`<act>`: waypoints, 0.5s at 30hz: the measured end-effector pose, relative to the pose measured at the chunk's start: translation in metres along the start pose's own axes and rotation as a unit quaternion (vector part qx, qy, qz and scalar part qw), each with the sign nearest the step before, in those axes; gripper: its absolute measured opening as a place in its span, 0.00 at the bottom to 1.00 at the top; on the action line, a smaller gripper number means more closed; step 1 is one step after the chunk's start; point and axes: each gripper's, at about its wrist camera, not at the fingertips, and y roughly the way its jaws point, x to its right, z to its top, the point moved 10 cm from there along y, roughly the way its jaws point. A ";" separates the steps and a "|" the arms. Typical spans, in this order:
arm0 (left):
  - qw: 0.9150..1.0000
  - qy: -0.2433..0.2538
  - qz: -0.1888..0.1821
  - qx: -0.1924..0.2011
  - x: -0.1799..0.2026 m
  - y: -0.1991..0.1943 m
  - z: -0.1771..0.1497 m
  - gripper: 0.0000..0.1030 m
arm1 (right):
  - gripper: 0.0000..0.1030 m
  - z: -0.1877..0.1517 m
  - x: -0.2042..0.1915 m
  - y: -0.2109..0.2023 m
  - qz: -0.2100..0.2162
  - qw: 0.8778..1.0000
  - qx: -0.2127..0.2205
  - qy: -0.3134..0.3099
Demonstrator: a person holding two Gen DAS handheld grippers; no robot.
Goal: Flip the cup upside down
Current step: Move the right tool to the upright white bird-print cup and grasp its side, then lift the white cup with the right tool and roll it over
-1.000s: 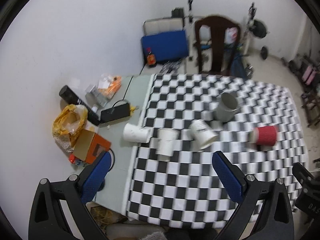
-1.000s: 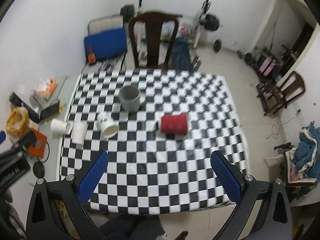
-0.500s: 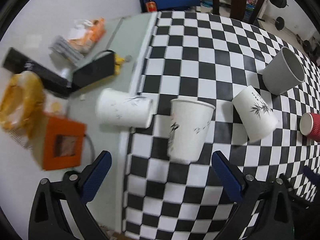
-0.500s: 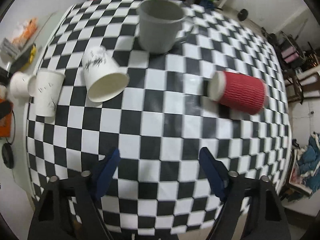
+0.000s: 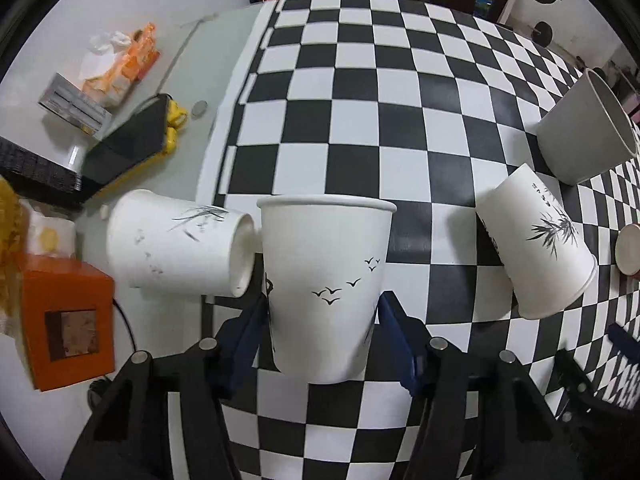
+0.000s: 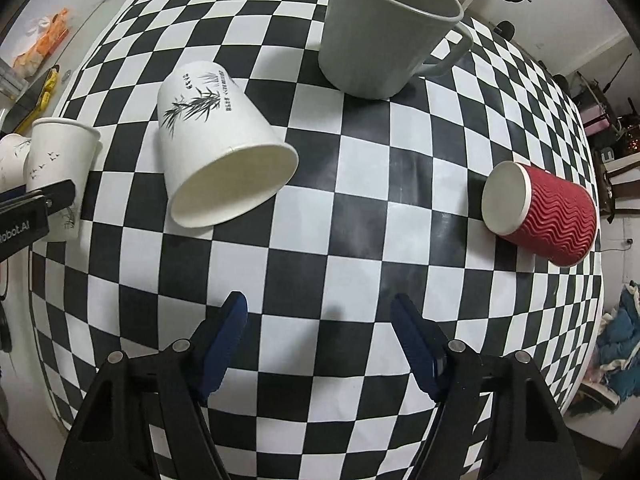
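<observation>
Far left, we are seeing an orange box (image 5: 66,324) on the bare table edge, then a white paper cup (image 5: 176,246) lying on its side. Our left gripper (image 5: 322,322) is closing its blue pads on the lower part of the bird-print cup (image 5: 326,280), standing upright at the checkered cloth's (image 5: 400,140) left edge. Further right, a bamboo-print cup (image 6: 218,148) is lying tipped, a grey mug (image 6: 380,28) is standing, a red cup (image 6: 540,218) is lying sideways. Our right gripper (image 6: 320,330) is hovering wide open, holding nothing.

Tipped white paper cup (image 5: 180,246) is touching the upright bird-print white paper cup (image 5: 326,284) on its left; bare checkered cloth (image 5: 432,240) is lying open rightward before the bamboo-print tipped cup (image 5: 536,248).
</observation>
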 end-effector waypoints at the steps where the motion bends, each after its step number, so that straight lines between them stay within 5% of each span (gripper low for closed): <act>1: 1.000 0.001 0.000 0.000 0.001 -0.004 -0.002 0.52 | 0.73 0.003 0.001 0.000 -0.003 1.000 0.001 -0.002; 9: 1.000 0.011 -0.004 0.015 0.024 -0.055 -0.023 0.52 | 0.73 0.018 0.027 -0.017 -0.026 1.000 0.011 -0.010; 15: 0.999 0.011 -0.023 0.019 0.064 -0.093 -0.056 0.52 | 0.73 -0.014 0.076 -0.025 -0.042 0.999 0.011 0.001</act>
